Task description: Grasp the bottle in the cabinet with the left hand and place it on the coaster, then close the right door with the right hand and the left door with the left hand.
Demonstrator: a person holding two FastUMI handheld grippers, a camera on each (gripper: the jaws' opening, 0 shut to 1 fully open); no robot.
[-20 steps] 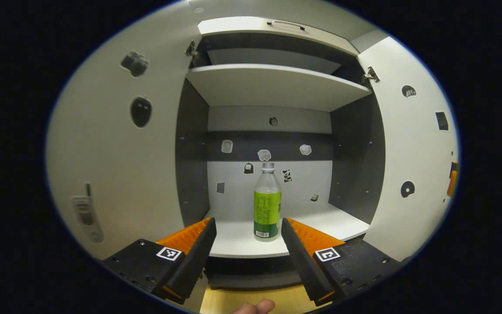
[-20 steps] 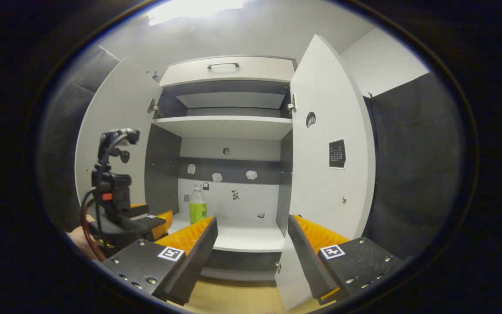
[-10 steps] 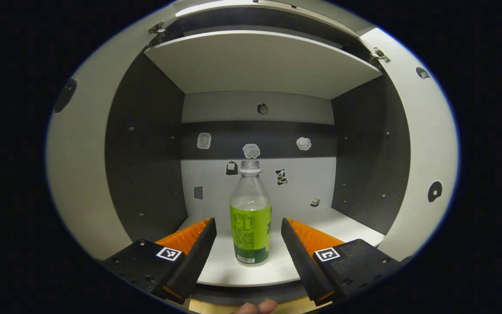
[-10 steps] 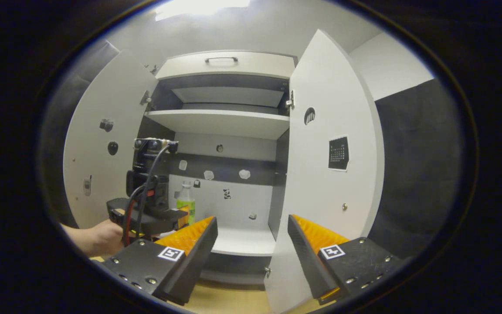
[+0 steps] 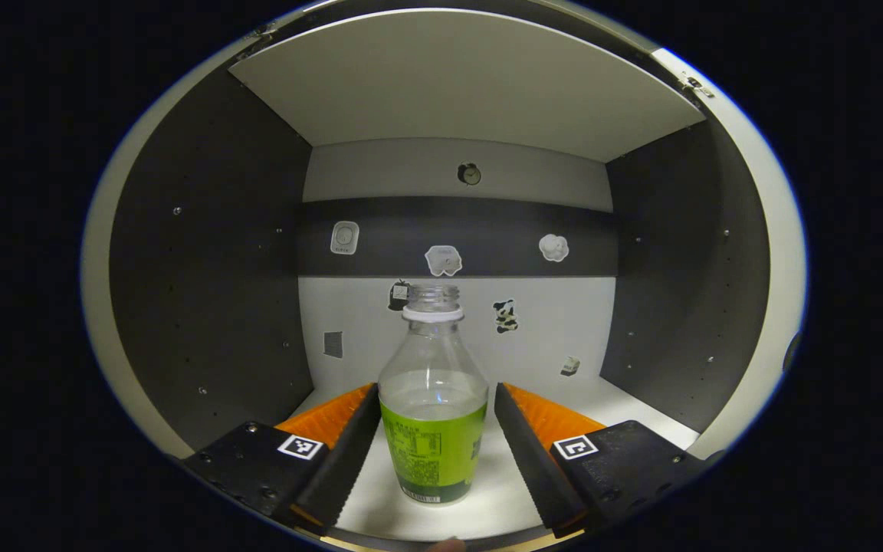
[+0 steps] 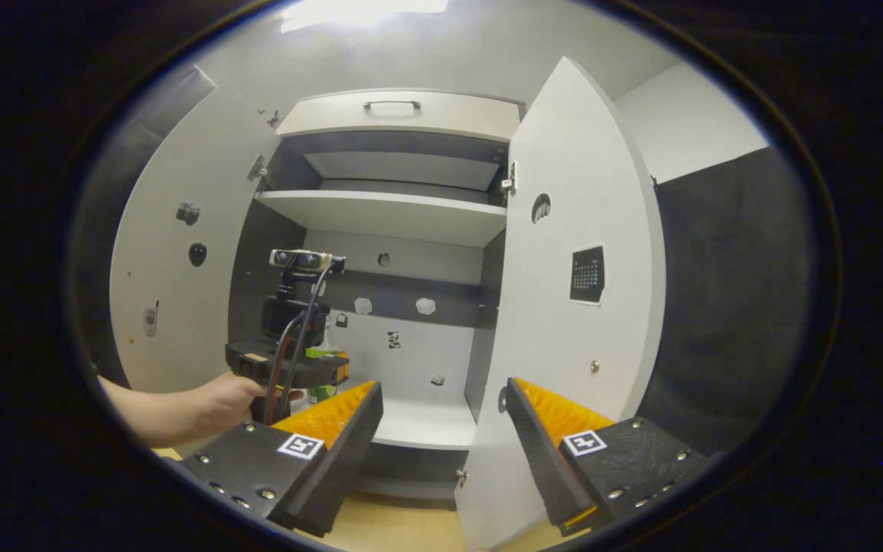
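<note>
Green-labelled clear bottle [image 5: 434, 414] stands upright on the cabinet's lower shelf [image 5: 625, 406], right between the spread fingers of the left gripper [image 5: 434, 441] — the jaws are wide apart and, as far as I can tell, not touching it yet. From the right gripper view, a hand [image 6: 219, 399] holds the left gripper [image 6: 288, 368] inside the cabinet, with the bottle mostly hidden behind it. Right gripper [image 6: 441, 445] hangs spread and empty in front of the open right door [image 6: 564, 345] — left door [image 6: 181, 307] is open too.
</note>
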